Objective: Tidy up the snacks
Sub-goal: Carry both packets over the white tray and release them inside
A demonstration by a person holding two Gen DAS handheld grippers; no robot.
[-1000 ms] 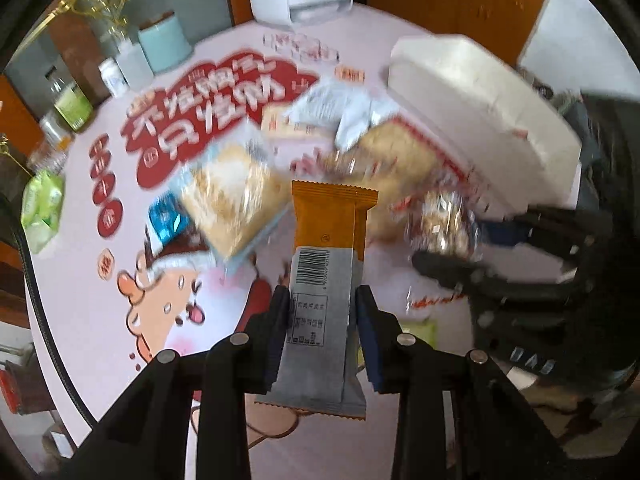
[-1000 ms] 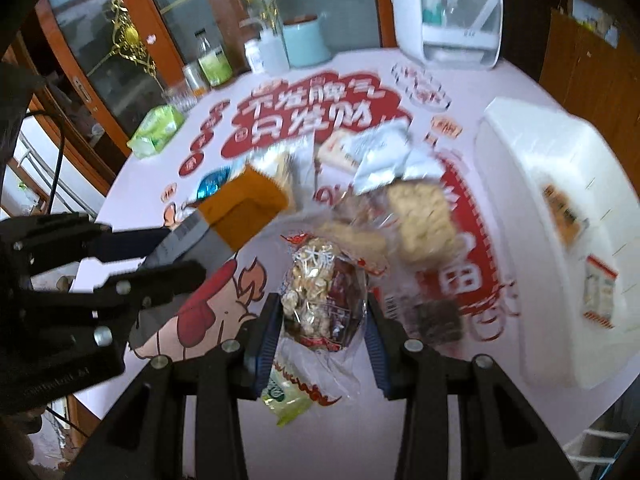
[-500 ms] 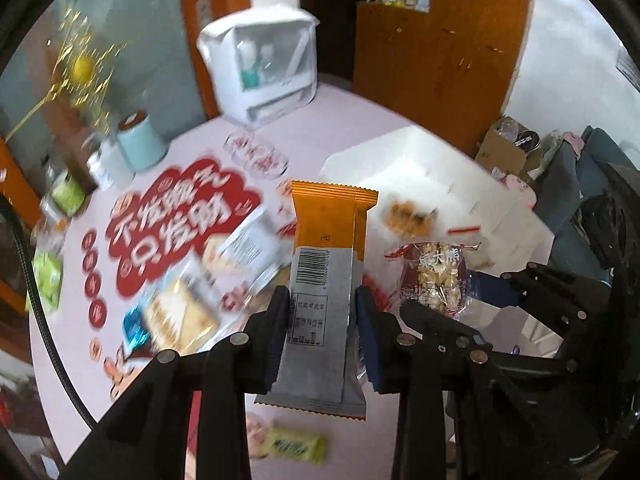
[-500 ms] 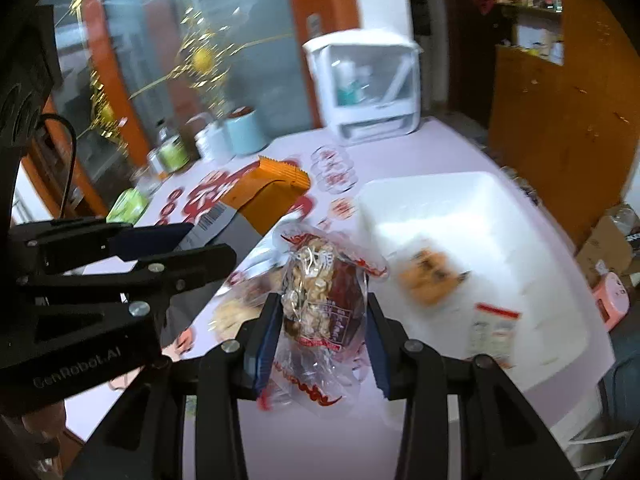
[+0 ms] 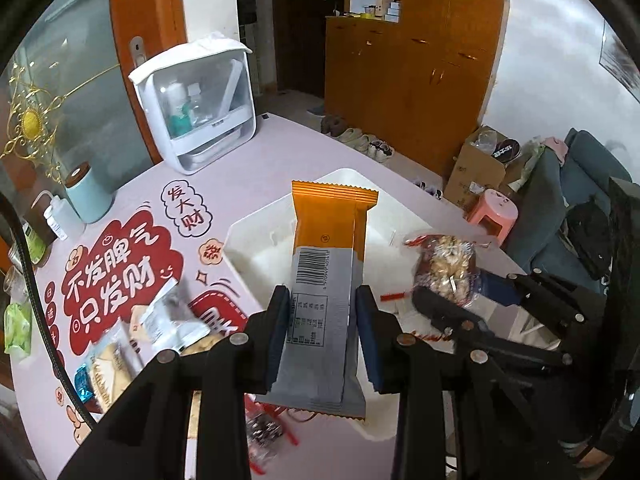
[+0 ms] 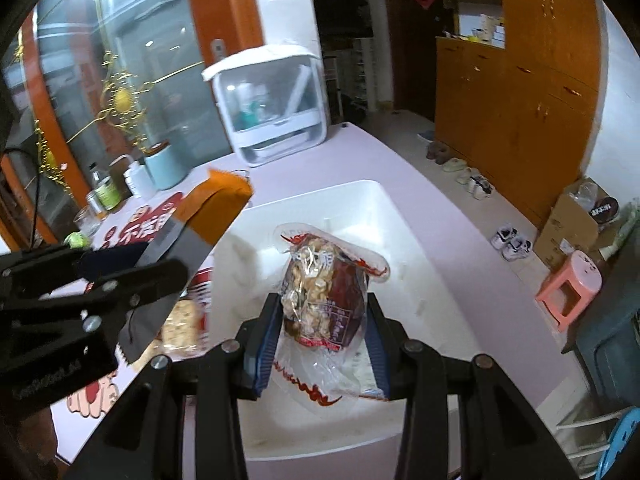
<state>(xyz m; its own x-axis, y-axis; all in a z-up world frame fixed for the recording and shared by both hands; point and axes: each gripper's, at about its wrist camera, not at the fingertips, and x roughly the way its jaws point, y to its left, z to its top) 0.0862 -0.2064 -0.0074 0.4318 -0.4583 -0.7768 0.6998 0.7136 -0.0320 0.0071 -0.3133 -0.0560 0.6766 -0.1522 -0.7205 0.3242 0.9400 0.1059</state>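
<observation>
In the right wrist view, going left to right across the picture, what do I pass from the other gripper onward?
Left gripper holding the orange and grey snack bar → clear bag of nut snacks in the right gripper, above the white bin → pink stool

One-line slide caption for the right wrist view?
Right gripper shut on clear nut-snack bag above white bin.

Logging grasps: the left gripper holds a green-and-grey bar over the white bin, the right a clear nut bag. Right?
Not quite: the left wrist view shows the left gripper holding an orange-and-grey bar over the white bin. The right gripper does hold the clear nut bag.
</observation>
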